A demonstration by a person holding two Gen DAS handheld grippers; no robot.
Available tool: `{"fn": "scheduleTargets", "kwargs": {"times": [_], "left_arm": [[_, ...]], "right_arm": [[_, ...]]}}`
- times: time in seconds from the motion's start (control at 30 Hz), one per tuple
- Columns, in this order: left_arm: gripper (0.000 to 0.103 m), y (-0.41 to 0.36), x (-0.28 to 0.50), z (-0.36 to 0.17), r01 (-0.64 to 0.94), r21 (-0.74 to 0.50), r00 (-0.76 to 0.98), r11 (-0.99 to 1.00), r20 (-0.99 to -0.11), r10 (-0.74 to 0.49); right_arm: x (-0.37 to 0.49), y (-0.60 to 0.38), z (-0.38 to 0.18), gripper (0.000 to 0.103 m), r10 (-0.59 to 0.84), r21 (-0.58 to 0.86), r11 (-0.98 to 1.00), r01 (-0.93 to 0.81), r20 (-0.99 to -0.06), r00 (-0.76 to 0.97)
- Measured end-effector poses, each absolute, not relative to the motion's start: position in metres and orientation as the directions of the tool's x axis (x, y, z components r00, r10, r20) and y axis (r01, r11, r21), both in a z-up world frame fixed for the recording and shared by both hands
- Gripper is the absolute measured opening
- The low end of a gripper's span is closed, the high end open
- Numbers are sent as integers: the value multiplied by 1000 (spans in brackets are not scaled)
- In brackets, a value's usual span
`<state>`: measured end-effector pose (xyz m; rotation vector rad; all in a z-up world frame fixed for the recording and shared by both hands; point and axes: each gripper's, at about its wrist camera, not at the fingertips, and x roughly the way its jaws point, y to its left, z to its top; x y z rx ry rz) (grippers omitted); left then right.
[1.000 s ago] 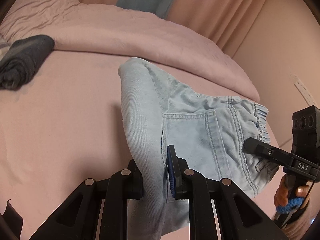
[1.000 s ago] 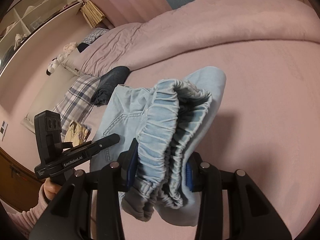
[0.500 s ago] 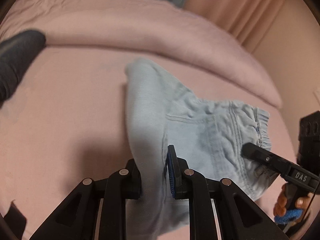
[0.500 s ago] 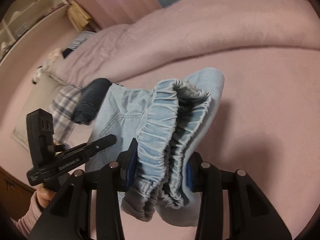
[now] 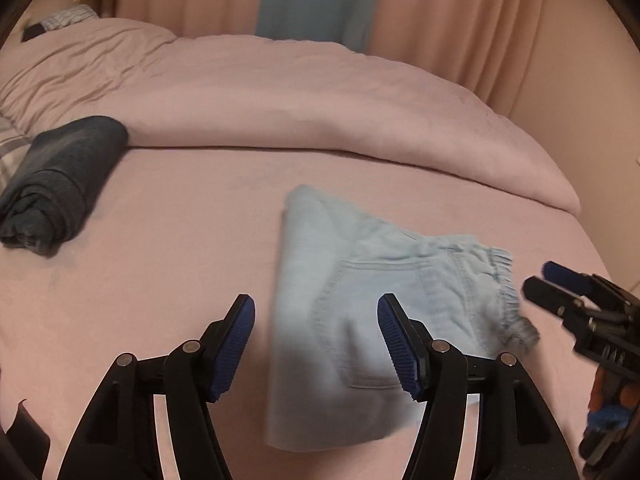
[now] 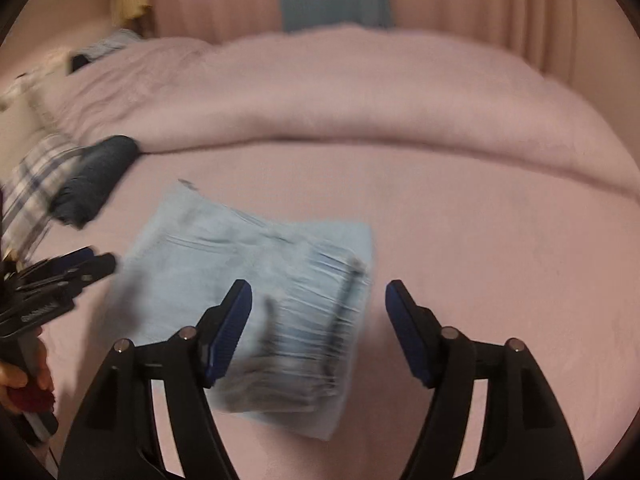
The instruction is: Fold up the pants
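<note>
Left wrist view: the left gripper [image 5: 316, 328] has its jaws opening, pads clear of the folded pants [image 5: 360, 320] lying on the bed [image 5: 160, 240]; a dark roll [image 5: 60, 184] sits well left, duvet [image 5: 320, 108] behind, right gripper [image 5: 560, 292] just beside the waistband. Right wrist view, blurred: the right gripper [image 6: 318, 320] is opening too, gripping nothing; pants [image 6: 224, 276] below it; left gripper [image 6: 80, 268] at their left edge.
</note>
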<state>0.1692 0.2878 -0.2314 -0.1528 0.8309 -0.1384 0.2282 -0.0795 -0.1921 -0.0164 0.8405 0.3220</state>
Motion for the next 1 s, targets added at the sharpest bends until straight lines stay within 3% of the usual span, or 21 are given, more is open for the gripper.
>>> {"fn": "scheduleTargets", "kwargs": {"times": [0.1, 0.2, 0.3, 0.4, 0.53, 0.6, 0.67, 1.0], "left_arm": [[63, 276, 180, -248, 85, -201, 624, 976, -753, -209], [63, 267, 197, -282, 64, -158, 524, 985, -835, -168], [64, 269, 199, -278, 52, -146, 521, 988, -840, -151], [64, 279, 187, -250, 31, -169, 539, 985, -827, -159], [64, 289, 160, -198, 2, -172, 587, 985, -798, -141], [70, 292, 145, -172, -15, -166, 605, 986, -786, -124], [87, 292, 126, -155, -12, -155, 613, 988, -781, -115], [87, 284, 87, -117, -43, -91, 620, 995, -784, -45]], "right_arm": [[219, -71, -194, 55, 299, 89, 932, -351, -735, 608], [224, -65, -226, 47, 262, 44, 919, -392, -810, 524], [245, -72, -254, 57, 225, 39, 930, -365, -848, 480], [252, -87, -241, 55, 268, 137, 940, -313, -862, 430], [233, -95, -198, 56, 265, 101, 935, -341, -837, 479], [223, -95, -175, 57, 272, 100, 932, -349, -828, 490], [206, -93, -153, 61, 273, 85, 928, -364, -818, 506], [153, -75, -100, 64, 306, 83, 909, -408, -798, 519]]}}
